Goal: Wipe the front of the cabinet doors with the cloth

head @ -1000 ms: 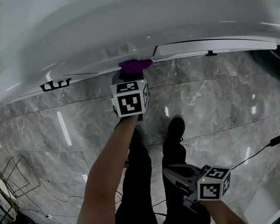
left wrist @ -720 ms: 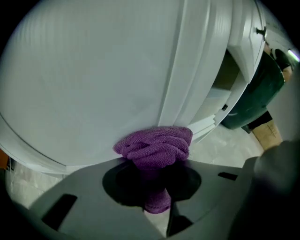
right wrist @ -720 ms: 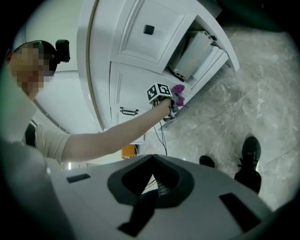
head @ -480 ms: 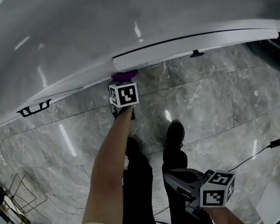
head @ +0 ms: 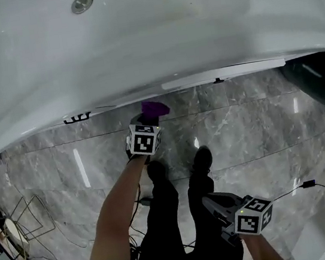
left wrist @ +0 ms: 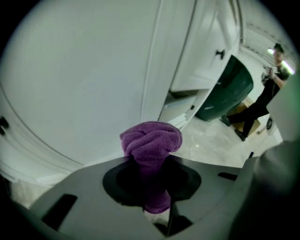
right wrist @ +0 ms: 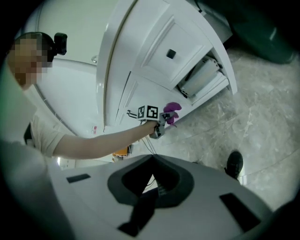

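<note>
A bunched purple cloth (left wrist: 151, 140) sticks out from between the jaws of my left gripper (left wrist: 152, 161), which is shut on it. The cloth is close to a white cabinet door (left wrist: 79, 84); whether it touches, I cannot tell. In the head view the cloth (head: 155, 107) shows just below the counter's edge, ahead of the left gripper (head: 147, 119). The right gripper view shows the cloth (right wrist: 172, 112) against the cabinet doors (right wrist: 154, 61). My right gripper (head: 212, 200) hangs low by the person's legs, jaws together with nothing in them.
A white sink top with a drain (head: 82, 3) overhangs the cabinet. One door (left wrist: 206, 56) to the right stands ajar. A dark green bin (left wrist: 227, 91) and a person (left wrist: 269, 84) are beyond it. Cables and a wire rack (head: 24, 216) lie on the marble floor.
The left gripper with the cloth has come down from the counter's underside edge to lower on the cabinet front. The head view has tipped to show the sink top. The right gripper has barely moved.
</note>
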